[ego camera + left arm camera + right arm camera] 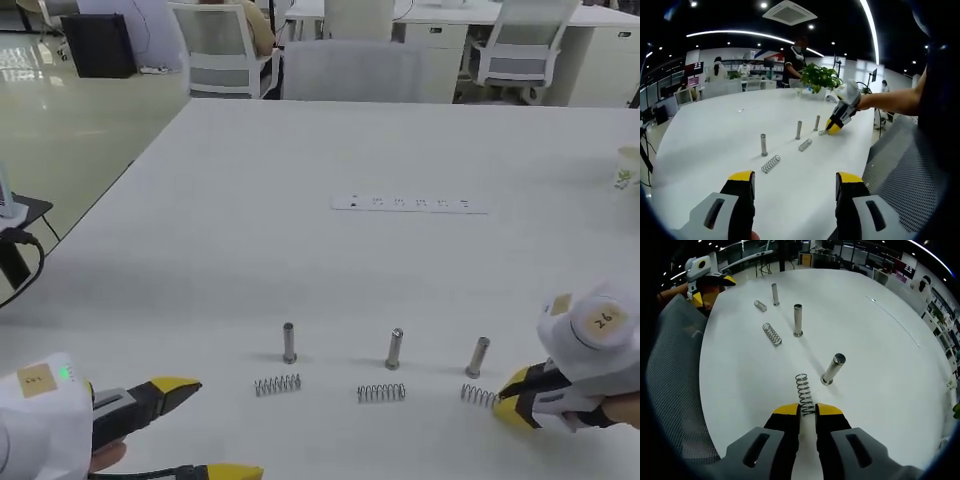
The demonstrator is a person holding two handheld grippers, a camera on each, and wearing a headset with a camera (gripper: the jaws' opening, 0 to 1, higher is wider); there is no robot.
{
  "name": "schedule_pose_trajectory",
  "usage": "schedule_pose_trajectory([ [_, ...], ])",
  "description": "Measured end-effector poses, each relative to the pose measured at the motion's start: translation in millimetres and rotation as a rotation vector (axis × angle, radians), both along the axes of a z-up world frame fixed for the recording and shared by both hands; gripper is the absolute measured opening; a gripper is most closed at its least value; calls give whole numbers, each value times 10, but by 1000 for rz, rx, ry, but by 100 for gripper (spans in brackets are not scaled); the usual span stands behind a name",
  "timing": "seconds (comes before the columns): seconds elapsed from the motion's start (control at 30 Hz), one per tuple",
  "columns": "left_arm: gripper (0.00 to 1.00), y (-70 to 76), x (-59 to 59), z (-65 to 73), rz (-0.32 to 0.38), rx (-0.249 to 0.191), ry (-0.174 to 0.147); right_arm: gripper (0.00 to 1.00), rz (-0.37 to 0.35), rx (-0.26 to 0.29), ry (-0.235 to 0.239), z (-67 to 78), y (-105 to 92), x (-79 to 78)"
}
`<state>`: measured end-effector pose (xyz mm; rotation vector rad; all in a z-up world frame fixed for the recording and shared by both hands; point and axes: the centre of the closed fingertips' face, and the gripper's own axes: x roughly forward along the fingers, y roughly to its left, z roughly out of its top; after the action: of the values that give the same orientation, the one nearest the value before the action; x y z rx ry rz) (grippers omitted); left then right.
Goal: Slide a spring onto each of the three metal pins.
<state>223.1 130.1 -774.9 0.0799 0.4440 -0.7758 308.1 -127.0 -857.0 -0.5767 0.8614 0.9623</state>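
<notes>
Head view: white table (400,160), no pin wearing a spring yet. Left of the middle pin (394,348), left gripper (205,428), jaws wide apart, empty. Right of it, right gripper (807,410) pinched on the end of the right spring (803,390), flat beside the right pin (832,369). Likely first pick-up; next, lift, tip upright, line up over that pin's top.

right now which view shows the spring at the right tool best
The right gripper view: the spring lies close up, its near end in the right tool. The head view shows it small, partly hidden; the left gripper view, tiny and far.
</notes>
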Motion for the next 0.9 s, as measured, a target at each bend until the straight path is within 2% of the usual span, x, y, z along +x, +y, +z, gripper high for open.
schedule_pose_trajectory([
  [0.1,61,-20,-5,9,-8,-1,-2,9,-4,5,1,5,6,-18],
  [0.37,60,-94,-22,28,-36,-1,-3,8,-37,72,9,108,94,-91],
  [0.47,59,-140,-29,45,-55,-4,-5,8,-38,80,8,150,127,-132],
  [0.67,58,-243,-23,81,-99,-7,-10,8,11,103,14,314,288,-264],
  [0.9,56,-423,12,146,-177,-9,-21,8,90,134,18,555,566,-386],
])
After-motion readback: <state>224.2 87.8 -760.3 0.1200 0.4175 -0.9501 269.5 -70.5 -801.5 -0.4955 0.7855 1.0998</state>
